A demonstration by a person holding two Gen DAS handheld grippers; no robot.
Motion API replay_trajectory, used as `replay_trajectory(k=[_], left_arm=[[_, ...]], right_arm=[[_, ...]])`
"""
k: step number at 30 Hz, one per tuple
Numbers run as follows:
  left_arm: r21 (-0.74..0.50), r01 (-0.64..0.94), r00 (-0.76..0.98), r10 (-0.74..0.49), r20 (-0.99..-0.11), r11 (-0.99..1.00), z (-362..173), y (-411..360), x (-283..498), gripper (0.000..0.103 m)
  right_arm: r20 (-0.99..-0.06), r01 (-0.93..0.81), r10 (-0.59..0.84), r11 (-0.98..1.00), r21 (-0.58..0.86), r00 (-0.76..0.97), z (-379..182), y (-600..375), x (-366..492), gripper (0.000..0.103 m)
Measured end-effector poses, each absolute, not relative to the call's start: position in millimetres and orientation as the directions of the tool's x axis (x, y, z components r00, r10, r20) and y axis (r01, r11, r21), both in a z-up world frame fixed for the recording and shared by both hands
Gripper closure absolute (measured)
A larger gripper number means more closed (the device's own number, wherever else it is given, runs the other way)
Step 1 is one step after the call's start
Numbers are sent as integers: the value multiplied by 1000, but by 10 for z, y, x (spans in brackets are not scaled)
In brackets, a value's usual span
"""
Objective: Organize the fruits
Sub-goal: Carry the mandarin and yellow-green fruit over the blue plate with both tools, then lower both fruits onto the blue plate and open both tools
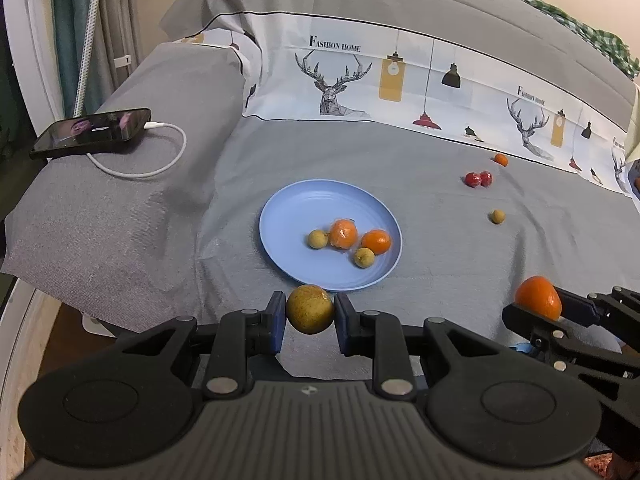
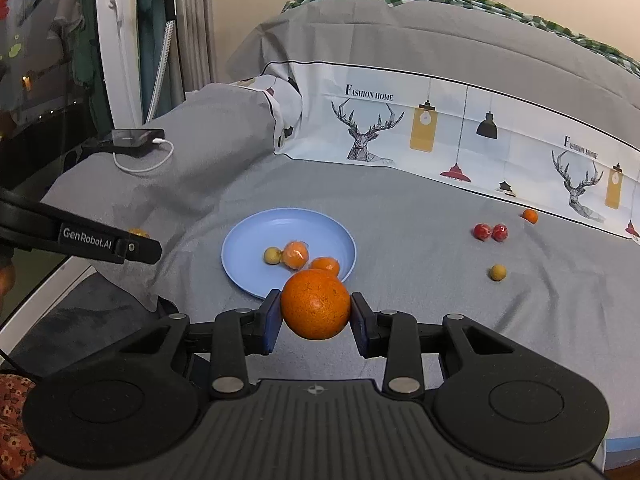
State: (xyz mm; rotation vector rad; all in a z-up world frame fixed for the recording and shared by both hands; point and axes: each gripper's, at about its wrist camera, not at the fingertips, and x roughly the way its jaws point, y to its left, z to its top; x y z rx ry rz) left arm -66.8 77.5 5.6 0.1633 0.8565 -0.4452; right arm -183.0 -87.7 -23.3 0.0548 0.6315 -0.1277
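Note:
My left gripper (image 1: pixel 310 314) is shut on a round yellow-brown fruit (image 1: pixel 310 309), held just short of the near rim of the blue plate (image 1: pixel 296 208). On the plate lie two oranges (image 1: pixel 343 233) and two small yellow fruits (image 1: pixel 318 238). My right gripper (image 2: pixel 316 312) is shut on a large orange (image 2: pixel 315 304), near the plate's (image 2: pixel 256 236) front edge; it also shows at the right of the left wrist view as the right gripper (image 1: pixel 538 300). Loose on the grey sheet lie two red fruits (image 2: pixel 491 232), a small orange (image 2: pixel 530 216) and a yellow fruit (image 2: pixel 498 272).
A phone (image 1: pixel 92 130) on a white charging cable (image 1: pixel 160 164) lies on a grey pillow at the left. A folded quilt with deer and lamp prints (image 1: pixel 400 84) runs across the back. The bed's edge drops off at the near left.

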Motion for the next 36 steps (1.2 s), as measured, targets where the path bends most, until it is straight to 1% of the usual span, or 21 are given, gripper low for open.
replay_trajectory(k=[15,23,36], left_arm=[[-50,423,573,-309,-759,905,47,755,-323,75],[-44,416,559,-294,-775,908,-24,674,-22,75],[-15,423,528,-260,-808,906,-443,221,768,75]], right_arm=[[-618,134,-115,991,-15,778,-316,-853,-1559,66],[-637,115,-98,993,-14,765,-420,-867,-1234,66],[-678,112,-84,994,-3,730,-837,-1027,-363,66]])
